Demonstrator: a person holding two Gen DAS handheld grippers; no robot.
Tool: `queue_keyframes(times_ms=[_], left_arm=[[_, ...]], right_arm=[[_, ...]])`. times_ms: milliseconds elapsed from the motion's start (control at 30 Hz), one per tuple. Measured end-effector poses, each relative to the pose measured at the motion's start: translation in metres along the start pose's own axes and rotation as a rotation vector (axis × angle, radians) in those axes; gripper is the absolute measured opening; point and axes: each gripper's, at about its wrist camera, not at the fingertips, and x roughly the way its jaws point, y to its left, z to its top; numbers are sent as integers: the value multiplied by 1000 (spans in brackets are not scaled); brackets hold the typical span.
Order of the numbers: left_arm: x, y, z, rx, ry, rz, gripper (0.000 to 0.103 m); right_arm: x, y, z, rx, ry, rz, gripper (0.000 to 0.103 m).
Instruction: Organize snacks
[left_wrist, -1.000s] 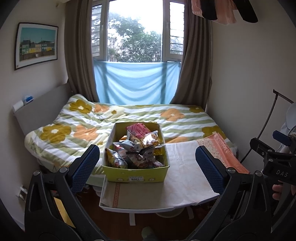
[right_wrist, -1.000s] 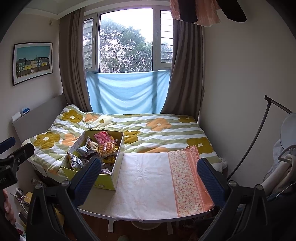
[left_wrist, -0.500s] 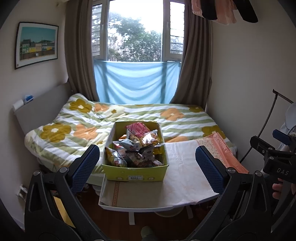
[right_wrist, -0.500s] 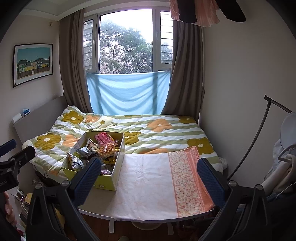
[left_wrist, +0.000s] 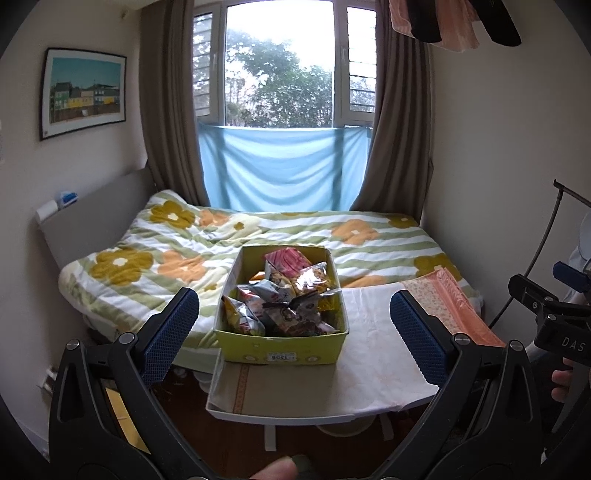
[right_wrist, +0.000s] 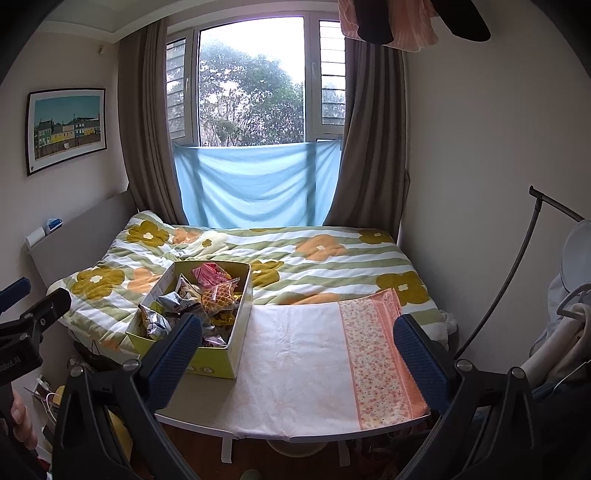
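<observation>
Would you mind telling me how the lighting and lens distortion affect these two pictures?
Left wrist view: the window is blown out white and the curtains bow outward, yet the snack box reads sharp. Right wrist view: the sky is overexposed, corners are vignetted black, and the table cloth is evenly lit.

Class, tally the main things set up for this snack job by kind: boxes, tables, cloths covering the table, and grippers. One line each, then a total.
Boxes: 1, the yellow box heaped with snack packets
Tables: 1, the table
Cloths: 1, the cloth
Grippers: 2, left gripper and right gripper, both open
Total: 5
</observation>
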Motion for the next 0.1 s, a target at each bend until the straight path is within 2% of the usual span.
queue_keyframes(times_ms=[100], left_arm=[[4,2,-4,-18,20,-8,103]], right_arm=[[0,2,-1,-7,6,2,103]])
